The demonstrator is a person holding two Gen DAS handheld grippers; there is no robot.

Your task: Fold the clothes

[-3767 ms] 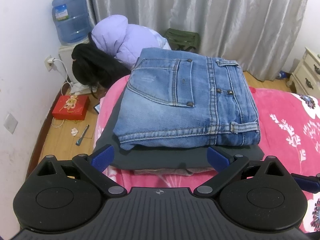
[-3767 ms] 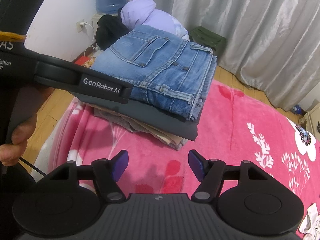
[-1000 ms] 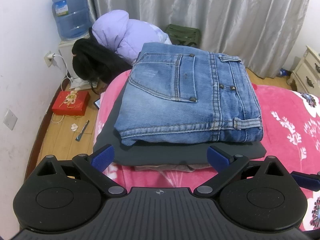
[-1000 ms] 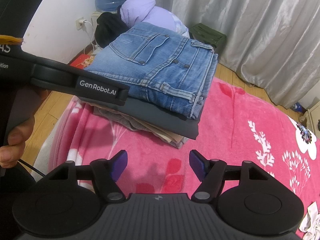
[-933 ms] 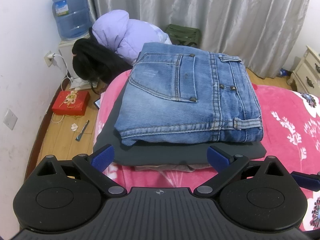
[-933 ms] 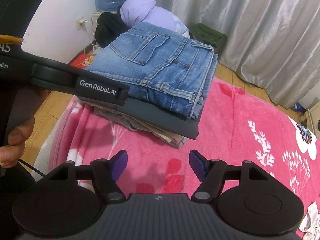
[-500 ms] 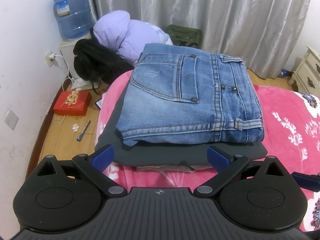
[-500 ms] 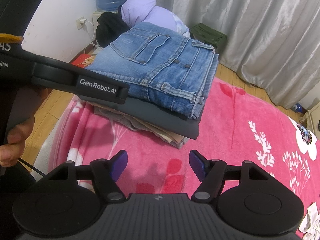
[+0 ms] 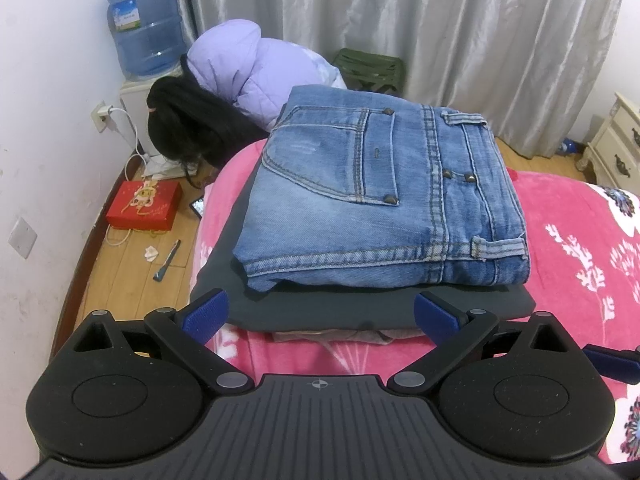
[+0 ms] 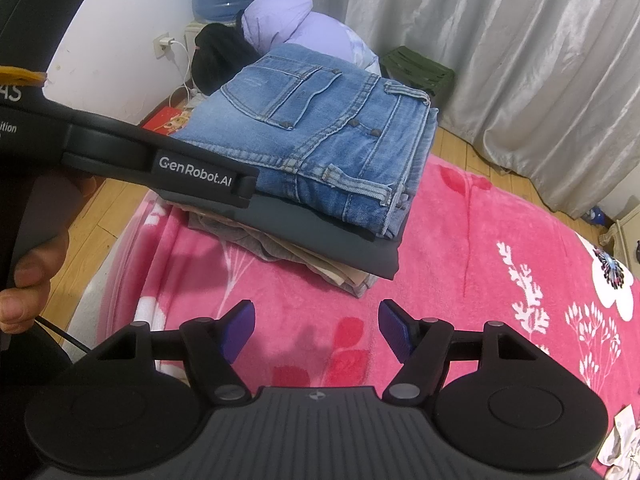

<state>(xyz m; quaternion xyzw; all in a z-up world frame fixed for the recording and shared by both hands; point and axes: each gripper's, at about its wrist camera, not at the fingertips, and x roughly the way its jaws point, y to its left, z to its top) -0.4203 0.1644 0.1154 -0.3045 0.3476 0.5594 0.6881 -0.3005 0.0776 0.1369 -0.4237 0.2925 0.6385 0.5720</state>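
Three folded garments sit in one stack near the corner of the pink floral-blanket bed [image 9: 568,216]: folded blue denim jeans [image 9: 380,192] on top, a dark grey folded garment [image 9: 360,308] under them, a beige-grey folded garment [image 10: 304,256] at the bottom.

Handling, my read: jeans are heavy, thick and fairly stiff, so they hold their fold. Grey layer looks thin, soft and floppy; it will sag if lifted by one edge. Blanket is plush, so the stack drags rather than slides.

Where to grab: for the jeans, pinch the folded edge at the near side, one gripper at each near corner. To shift the whole stack, go under the bottom layer from both sides.

Left gripper [image 9: 320,316]: jaws wide, nothing between them, hovering just short of the stack's near edge, no contact I can see.

Right gripper [image 10: 316,326]: jaws moderately wide, empty, over bare blanket, clear of the stack's near-right corner.
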